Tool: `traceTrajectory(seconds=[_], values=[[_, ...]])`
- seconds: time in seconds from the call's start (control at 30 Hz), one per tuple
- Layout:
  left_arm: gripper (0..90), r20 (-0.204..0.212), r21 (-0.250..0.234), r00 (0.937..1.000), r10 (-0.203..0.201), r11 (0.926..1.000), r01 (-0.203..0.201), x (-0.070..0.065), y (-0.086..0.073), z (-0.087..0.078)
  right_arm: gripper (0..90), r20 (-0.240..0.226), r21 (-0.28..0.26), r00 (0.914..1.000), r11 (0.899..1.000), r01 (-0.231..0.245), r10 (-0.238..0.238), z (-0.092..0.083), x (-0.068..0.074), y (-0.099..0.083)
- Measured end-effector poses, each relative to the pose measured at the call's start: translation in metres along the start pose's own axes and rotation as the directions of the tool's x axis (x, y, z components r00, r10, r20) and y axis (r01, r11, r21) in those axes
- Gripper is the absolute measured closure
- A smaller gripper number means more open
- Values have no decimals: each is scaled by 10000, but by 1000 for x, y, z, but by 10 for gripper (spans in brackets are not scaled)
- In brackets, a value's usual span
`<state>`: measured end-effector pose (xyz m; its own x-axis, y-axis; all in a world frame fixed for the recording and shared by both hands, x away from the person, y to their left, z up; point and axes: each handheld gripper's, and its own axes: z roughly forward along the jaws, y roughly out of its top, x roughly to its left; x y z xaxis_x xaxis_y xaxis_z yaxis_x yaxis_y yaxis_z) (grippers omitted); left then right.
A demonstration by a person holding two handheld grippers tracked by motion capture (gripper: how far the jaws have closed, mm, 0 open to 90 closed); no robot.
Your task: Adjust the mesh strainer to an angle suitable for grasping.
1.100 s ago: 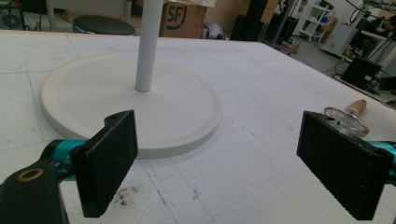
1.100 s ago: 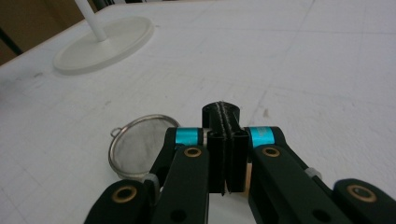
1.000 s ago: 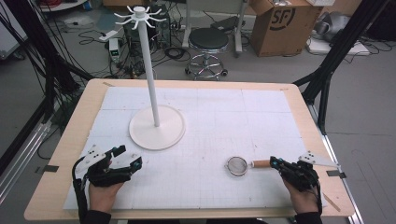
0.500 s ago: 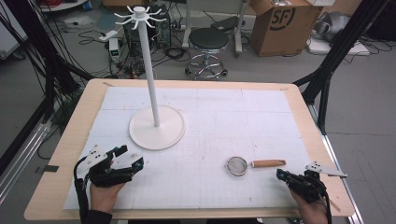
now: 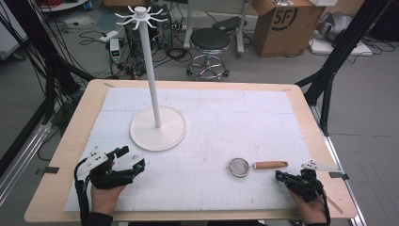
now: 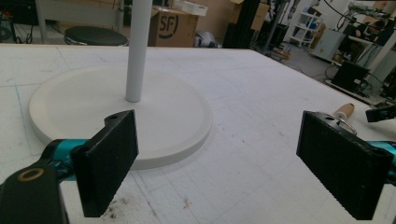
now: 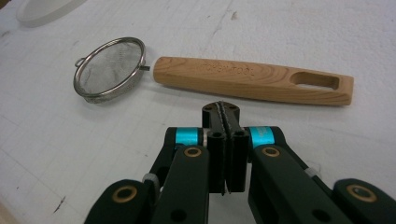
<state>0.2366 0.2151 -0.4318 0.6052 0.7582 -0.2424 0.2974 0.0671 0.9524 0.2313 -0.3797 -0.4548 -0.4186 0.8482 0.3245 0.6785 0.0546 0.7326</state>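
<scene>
Strainer [image 7: 110,68] with its wooden handle [image 7: 252,79] is lying flat on the white mat [image 5: 211,155] of the desk [image 5: 80,117], toward the near right, its wire-mesh bowl pointing toward the white stand [image 5: 157,127] and its handle pointing right. The right claw [image 7: 226,109] is sitting just short of the handle's middle, not touching it, with its jaws clenched together on nothing. The left claw [image 6: 219,158] is resting well apart at the near left, its jaws spread wide and released, facing the stand's round base.

Judging by its look, the strainer is probably light, and most of its weight is likely sitting in the solid wooden handle. The mesh is thin and could dent under a pinch, and the metal rim is narrow and smooth, so it would likely be slipping between flat pads. The handle is stiff and broad-sided, offering the safest hold. Taking it across the middle, between the bowl and the slotted hanging hole [image 7: 315,80] at the far end, seems best; that would be leaving the slot free. The right claw would be needing to open first.
</scene>
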Motion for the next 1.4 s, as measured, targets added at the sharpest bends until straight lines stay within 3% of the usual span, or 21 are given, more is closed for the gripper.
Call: traceTrajectory(seconds=[0.2, 0.3, 0.53, 0.8, 1.23, 1.4], values=[[133, -47, -125, 9998, -173, 9998, 172, 3, 0, -4, 897, 173, 327, 9993, 9989, -326, 321, 3, -4, 4], [134, -43, -134, 9999, -147, 9998, 147, 3, 0, -5, 897, 380, 327, 9957, 9957, -862, 849, 2, -17, 7], [134, -122, -133, 9999, -97, 9999, 96, 2, 0, -5, 897, 426, 573, 9952, 9943, -903, 880, 8, -21, 14], [135, -106, -20, 9999, -49, 10000, 48, 2, 0, -3, 897, 139, 720, 9930, 9904, -1182, 1175, 15, -29, 22], [135, -170, -38, 9998, -122, 9999, 121, 3, -1, -3, 898, -249, 877, 9853, 9822, -1663, 1691, 42, -46, 49], [135, -207, 10, 9996, -180, 9998, 180, 5, -3, -4, 898, -338, 941, 9862, 9829, -1580, 1618, 51, -49, 58]])
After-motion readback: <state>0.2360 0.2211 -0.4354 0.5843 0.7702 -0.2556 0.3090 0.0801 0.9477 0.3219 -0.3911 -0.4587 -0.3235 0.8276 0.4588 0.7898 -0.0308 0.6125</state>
